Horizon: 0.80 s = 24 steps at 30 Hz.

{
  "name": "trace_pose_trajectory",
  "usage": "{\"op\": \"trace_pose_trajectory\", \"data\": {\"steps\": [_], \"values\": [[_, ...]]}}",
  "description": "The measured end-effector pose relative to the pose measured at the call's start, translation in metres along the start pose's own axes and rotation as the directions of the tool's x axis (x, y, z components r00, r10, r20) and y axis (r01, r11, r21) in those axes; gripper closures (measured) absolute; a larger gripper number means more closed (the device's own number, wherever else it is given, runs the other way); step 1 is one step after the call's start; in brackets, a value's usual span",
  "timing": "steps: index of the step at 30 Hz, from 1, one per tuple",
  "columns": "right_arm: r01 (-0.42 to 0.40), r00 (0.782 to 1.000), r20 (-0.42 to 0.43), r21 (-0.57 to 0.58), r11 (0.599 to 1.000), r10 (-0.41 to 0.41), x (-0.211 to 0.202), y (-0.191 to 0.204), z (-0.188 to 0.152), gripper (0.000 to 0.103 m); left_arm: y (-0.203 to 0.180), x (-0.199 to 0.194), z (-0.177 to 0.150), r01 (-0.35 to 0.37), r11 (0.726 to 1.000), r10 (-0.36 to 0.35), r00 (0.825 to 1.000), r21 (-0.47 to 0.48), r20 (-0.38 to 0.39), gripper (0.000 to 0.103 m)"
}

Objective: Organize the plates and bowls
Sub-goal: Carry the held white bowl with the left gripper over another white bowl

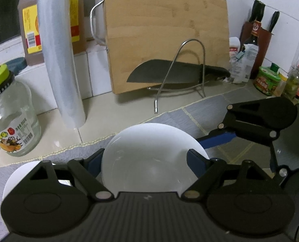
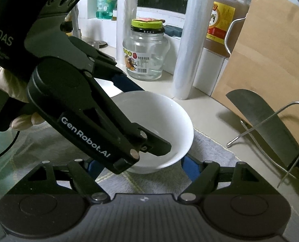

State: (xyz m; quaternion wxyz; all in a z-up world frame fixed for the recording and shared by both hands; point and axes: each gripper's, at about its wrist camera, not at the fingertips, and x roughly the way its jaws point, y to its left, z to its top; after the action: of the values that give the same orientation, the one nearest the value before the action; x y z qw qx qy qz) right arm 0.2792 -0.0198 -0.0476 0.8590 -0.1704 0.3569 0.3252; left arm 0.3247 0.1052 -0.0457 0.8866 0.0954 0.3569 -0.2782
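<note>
Our left gripper [image 1: 151, 159] clamps across the white bowl [image 1: 149, 151]; our right gripper [image 2: 141, 165] hangs unclenched just beside, angled down.

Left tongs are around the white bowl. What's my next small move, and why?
Probably lift the bowl slightly off the grey cloth: the left tongs seem to clasp both its sides, so it looks ready to carry.

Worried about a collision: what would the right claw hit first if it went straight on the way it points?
Probably the white bowl, just ahead of the open right claw, or the left claw gripping it; depth is unclear.
</note>
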Motion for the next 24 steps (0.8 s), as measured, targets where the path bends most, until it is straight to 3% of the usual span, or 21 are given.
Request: {"op": "trace_pose_trajectory", "data": {"steps": [24], "values": [[0.041,0.998,0.053,-0.005,0.999,-0.041,-0.066,0.027,-0.028,0.019,-0.061,-0.052,-0.011,-0.012,0.998,0.009,0.998,0.058,0.055,0.018]]}}
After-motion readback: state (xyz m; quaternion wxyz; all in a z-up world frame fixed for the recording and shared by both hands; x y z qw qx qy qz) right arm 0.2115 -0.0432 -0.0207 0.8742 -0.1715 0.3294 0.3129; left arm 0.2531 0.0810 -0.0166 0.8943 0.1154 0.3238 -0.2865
